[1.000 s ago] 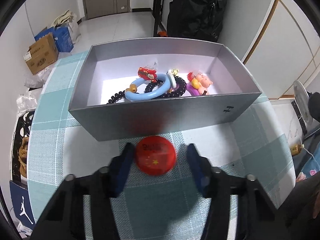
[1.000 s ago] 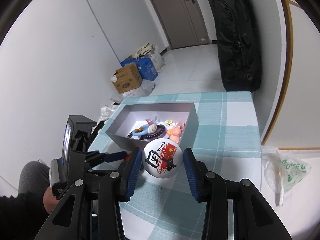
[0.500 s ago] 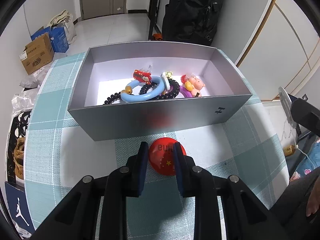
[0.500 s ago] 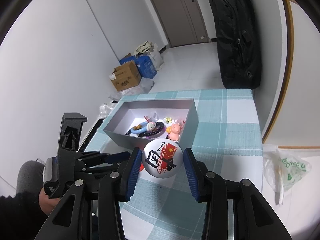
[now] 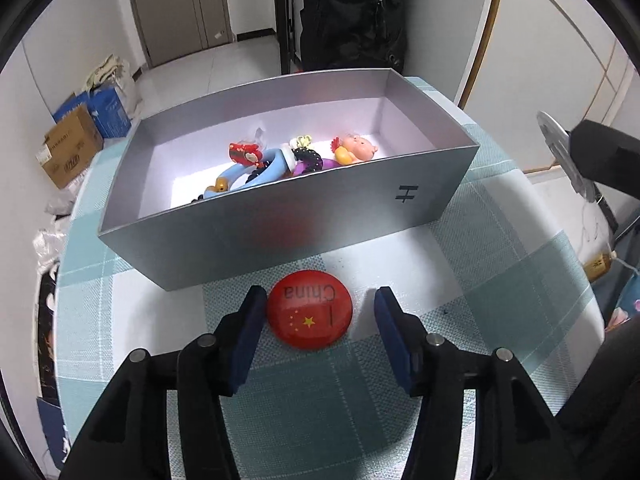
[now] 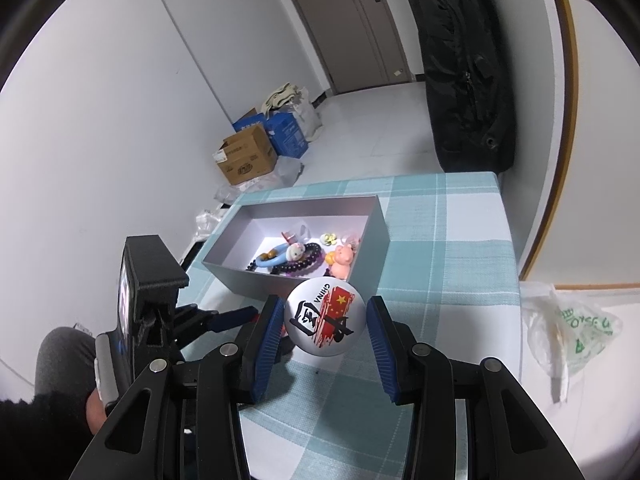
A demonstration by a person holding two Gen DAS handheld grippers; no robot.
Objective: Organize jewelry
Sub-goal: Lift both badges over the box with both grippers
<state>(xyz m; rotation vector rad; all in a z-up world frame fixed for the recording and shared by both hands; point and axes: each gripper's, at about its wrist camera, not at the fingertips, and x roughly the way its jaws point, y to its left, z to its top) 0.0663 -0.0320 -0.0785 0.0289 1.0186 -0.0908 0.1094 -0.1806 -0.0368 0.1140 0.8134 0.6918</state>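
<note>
- Lower parts of the blue ring [image 5: 256,172] and dark beads [image 5: 308,158] hidden behind the front wall of the grey box [image 5: 304,220].
- Can't tell if the white badge [image 6: 325,317] touches the right gripper's [image 6: 325,322] pads.
- Red badge [image 6: 283,333] almost fully hidden in the right wrist view.

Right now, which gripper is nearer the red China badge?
Left. The left gripper straddles the red China badge on the tablecloth, jaws open. The right gripper sits higher, around the white China badge.
</note>
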